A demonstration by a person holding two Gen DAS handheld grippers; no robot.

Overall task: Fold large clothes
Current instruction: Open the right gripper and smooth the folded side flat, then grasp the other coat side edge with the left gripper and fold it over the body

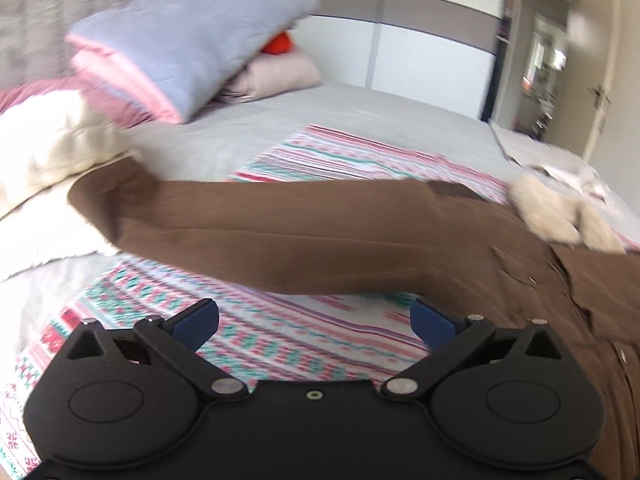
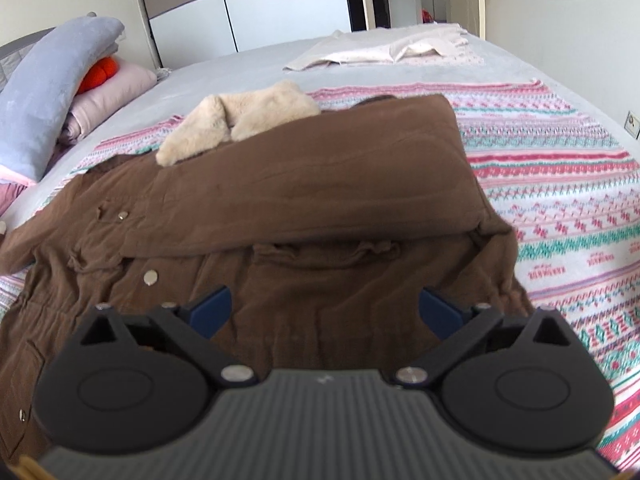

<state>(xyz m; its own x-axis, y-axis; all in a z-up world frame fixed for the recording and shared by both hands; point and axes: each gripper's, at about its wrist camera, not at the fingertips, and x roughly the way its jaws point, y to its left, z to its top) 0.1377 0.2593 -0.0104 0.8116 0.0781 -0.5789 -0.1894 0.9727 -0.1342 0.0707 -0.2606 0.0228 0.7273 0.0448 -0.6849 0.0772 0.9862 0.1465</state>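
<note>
On the bed's knitted patterned blanket [image 2: 560, 184] lies a matte brown coat [image 2: 320, 184] with fluffy cream collar [image 2: 240, 120]; both the left hand-held gripper [image 1: 314, 320] and right hand-held gripper [image 2: 325, 308] are wide open, empty.

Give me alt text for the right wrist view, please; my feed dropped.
A brown coat lies on a patterned blanket on a bed, one sleeve folded across its chest and a cream fur collar at the top. The right gripper hovers over the coat's lower part, jaws open and empty.
</note>
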